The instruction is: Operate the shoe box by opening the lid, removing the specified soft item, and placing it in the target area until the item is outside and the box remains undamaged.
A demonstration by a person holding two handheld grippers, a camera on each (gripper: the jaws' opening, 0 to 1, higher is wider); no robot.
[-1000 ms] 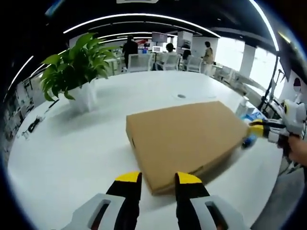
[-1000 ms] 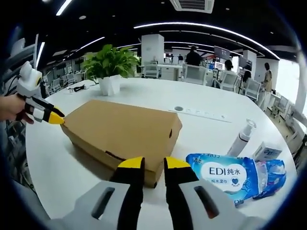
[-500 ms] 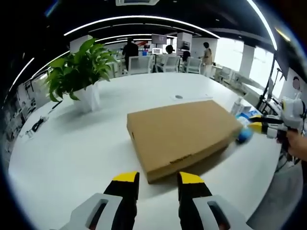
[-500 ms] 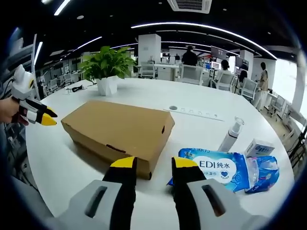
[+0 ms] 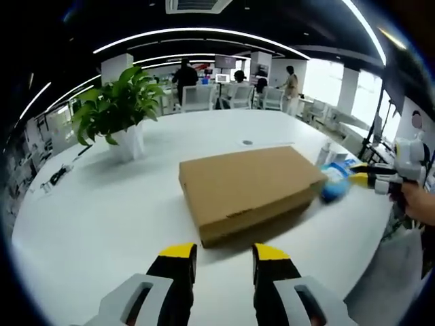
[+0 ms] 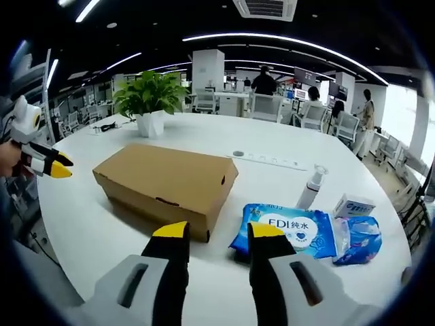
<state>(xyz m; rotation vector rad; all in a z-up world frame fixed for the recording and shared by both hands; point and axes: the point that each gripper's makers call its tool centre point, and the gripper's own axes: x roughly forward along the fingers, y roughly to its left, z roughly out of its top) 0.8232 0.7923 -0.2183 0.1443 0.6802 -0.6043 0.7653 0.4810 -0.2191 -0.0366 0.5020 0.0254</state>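
A closed brown cardboard shoe box [image 6: 165,187] is lying on the white round tabletop [image 6: 88,238], beside a blue wet-wipe pack [image 6: 289,229]. Left gripper [image 5: 219,252] and right gripper [image 6: 216,231] are hovering with jaws parted, holding nothing.

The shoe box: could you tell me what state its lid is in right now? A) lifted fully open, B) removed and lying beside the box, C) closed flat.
C: the shoe box sits on the table with its lid flat and closed.
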